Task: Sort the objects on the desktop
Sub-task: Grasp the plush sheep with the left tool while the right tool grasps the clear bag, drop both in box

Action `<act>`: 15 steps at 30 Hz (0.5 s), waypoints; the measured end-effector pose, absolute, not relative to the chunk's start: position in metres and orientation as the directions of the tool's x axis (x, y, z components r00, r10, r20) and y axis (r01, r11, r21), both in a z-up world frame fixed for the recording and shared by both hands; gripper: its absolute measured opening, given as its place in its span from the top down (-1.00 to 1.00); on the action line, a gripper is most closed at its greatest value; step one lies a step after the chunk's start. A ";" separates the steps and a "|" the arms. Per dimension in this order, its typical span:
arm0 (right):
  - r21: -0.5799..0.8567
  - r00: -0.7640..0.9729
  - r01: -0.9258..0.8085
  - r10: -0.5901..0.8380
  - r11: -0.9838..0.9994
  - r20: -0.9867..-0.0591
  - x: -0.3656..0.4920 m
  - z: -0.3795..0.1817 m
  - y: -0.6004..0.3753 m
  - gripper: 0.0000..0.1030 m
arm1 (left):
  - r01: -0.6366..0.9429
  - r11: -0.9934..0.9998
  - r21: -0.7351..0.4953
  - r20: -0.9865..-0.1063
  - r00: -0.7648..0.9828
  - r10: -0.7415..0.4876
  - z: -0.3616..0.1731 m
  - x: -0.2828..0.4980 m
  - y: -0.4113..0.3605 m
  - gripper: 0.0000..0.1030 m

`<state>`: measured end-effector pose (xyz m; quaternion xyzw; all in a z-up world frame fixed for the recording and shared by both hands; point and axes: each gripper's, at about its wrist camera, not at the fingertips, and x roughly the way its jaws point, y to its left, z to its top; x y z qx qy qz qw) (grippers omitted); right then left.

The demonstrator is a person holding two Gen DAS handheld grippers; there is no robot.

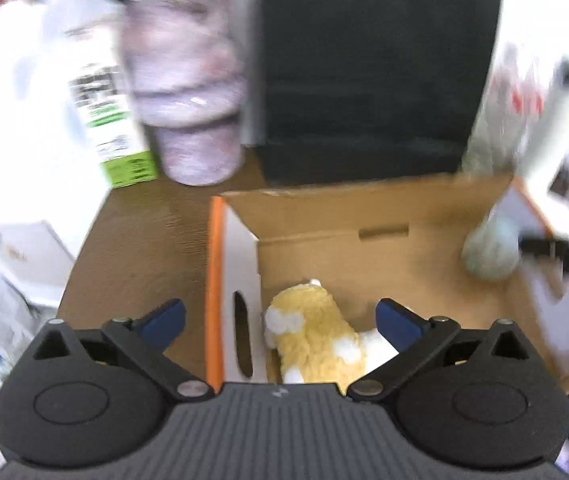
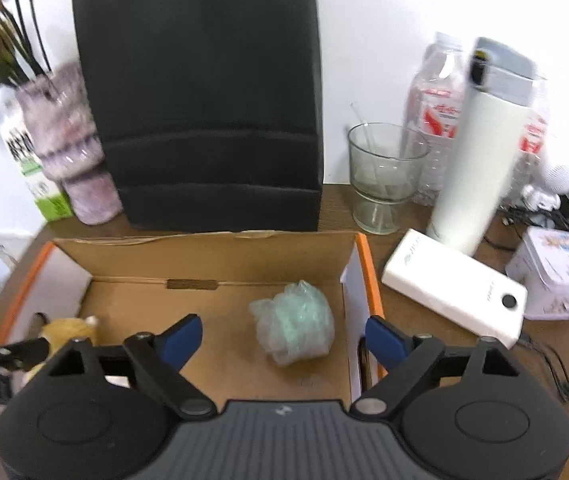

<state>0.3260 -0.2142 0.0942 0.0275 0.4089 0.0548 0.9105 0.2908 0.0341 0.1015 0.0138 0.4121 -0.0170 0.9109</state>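
1. Brown worktop (image 2: 336, 216) is carrying a box (image 2: 368, 264), already holding a plush (image 1: 316, 328) and a wad (image 2: 294, 322).
2. Left claw (image 1: 280, 320) and right claw (image 2: 284, 338) are gaping, empty.
3. Flask (image 2: 472, 160), powerbank (image 2: 452, 288) and tin (image 2: 556, 276) are seemingly awaiting sorting.

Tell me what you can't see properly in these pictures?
- Yellow plush toy: the left gripper covers its lower part in the left wrist view; in the right wrist view only a scrap shows.
- Carton lettering: too blurred to read in the left wrist view.
- Flowers in the purple vase: cut off by the edge of the right wrist view.
- White box lettering: too small to read.
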 end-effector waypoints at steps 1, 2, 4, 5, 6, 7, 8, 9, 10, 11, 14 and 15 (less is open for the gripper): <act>0.104 0.665 -0.078 0.130 0.991 -0.736 0.313 0.097 -0.216 -0.72 | 0.022 1.000 -0.020 -0.743 0.669 -0.029 0.105 0.279 0.038 -1.00; 0.116 0.671 -0.085 0.143 0.990 -0.728 0.300 0.099 -0.217 -0.72 | -0.001 0.999 -0.043 -0.738 0.674 -0.031 0.106 0.267 0.041 -1.00; 0.140 0.685 -0.093 0.165 0.986 -0.710 0.269 0.101 -0.219 -0.72 | -0.038 0.995 -0.090 -0.718 0.695 -0.039 0.110 0.234 0.046 -1.00; 0.148 0.691 -0.101 0.177 0.984 -0.701 0.251 0.101 -0.220 -0.72 | -0.043 0.993 -0.113 -0.698 0.714 -0.049 0.110 0.218 0.047 -1.00; 0.154 0.701 -0.111 0.187 0.982 -0.689 0.234 0.101 -0.221 -0.73 | -0.037 0.989 -0.142 -0.678 0.731 -0.070 0.110 0.199 0.047 -1.00; 0.158 0.719 -0.123 0.197 0.980 -0.667 0.213 0.101 -0.221 -0.74 | -0.023 0.983 -0.180 -0.660 0.745 -0.103 0.109 0.178 0.046 -1.00; 0.153 0.736 -0.129 0.198 0.980 -0.647 0.191 0.099 -0.222 -0.76 | -0.008 0.977 -0.212 -0.647 0.750 -0.134 0.106 0.160 0.045 -1.00; 0.142 0.754 -0.132 0.193 0.981 -0.629 0.171 0.097 -0.222 -0.78 | 0.008 0.970 -0.244 -0.640 0.750 -0.167 0.101 0.139 0.044 -1.00; 0.131 0.771 -0.129 0.182 0.983 -0.610 0.146 0.092 -0.221 -0.79 | 0.013 0.963 -0.268 -0.630 0.754 -0.185 0.095 0.121 0.043 -1.00; 0.124 0.777 -0.129 0.178 0.984 -0.603 0.128 0.087 -0.221 -0.81 | 0.012 0.958 -0.286 -0.626 0.755 -0.196 0.086 0.101 0.041 -1.00; 0.138 0.783 -0.152 0.205 0.979 -0.587 0.070 0.068 -0.217 -0.85 | 0.040 0.955 -0.293 -0.612 0.760 -0.219 0.059 0.052 0.033 -1.00; 0.140 0.778 -0.162 0.214 0.977 -0.591 0.054 0.062 -0.215 -0.85 | 0.042 0.958 -0.283 -0.609 0.764 -0.213 0.051 0.036 0.030 -1.00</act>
